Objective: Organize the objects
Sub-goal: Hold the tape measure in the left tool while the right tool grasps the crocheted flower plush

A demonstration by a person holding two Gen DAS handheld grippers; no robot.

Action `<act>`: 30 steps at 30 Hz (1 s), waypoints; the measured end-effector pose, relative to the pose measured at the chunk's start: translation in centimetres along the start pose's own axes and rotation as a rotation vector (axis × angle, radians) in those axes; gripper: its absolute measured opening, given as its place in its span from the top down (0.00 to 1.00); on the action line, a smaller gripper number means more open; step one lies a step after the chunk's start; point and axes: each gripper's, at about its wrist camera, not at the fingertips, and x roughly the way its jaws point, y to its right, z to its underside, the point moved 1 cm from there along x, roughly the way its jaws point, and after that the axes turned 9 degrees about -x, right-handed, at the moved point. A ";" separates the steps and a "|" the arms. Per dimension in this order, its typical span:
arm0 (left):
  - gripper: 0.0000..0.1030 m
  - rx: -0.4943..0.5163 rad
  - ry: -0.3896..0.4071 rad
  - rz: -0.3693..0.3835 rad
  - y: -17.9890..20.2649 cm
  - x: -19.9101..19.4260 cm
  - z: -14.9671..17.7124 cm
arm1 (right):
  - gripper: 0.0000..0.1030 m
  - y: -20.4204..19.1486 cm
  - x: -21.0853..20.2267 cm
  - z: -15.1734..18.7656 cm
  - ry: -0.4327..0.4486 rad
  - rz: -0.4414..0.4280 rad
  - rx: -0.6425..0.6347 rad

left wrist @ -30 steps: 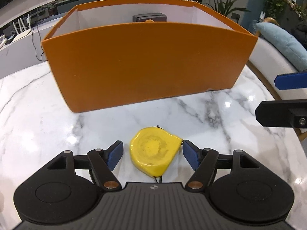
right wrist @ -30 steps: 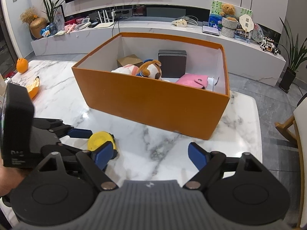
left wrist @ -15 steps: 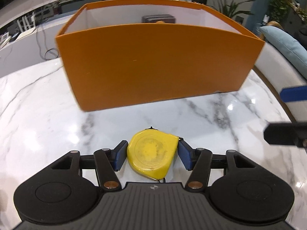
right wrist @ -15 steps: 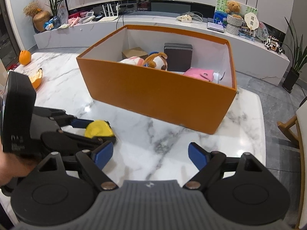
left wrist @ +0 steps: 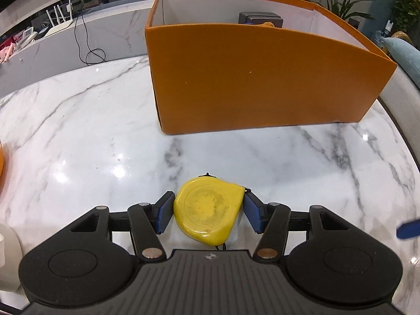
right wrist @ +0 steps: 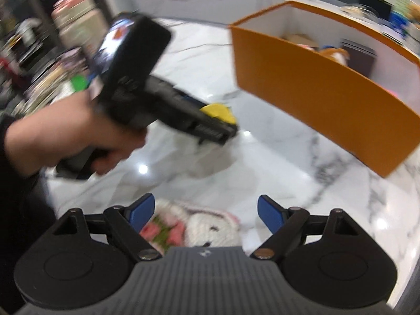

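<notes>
left claw [left wrist: 208, 214] pinching tape [left wrist: 207, 210], lifted just above surface [left wrist: 78, 131] | right claw [right wrist: 203, 214] spread over plush [right wrist: 210, 229] | tip: raise tape clear of box [left wrist: 262, 84] rim before releasing inside

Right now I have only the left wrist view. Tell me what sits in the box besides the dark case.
Observer: The right view, though blurred, shows a small cardboard box in a far corner of the orange box.
Operator: Report the right gripper.
Observer: The right gripper is open, and a white plush toy shows between its fingers, not gripped.
Operator: Confirm the tape is off the table.
Observer: It seems so. The tape in the left gripper casts a shadow on the table well below it.
</notes>
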 end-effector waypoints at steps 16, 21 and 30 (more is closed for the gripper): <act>0.35 0.002 -0.025 0.001 -0.5 -0.2 0.1 | 0.14 -6.8 3.0 3.2 -0.070 0.054 -0.559; 0.35 0.003 -0.029 0.002 -0.6 -0.3 0.2 | 0.24 -5.2 2.9 2.1 -0.090 0.088 -0.461; 0.35 0.013 -0.028 -0.006 -0.6 -0.3 0.3 | 0.21 4.2 1.8 1.6 -0.174 0.376 -0.013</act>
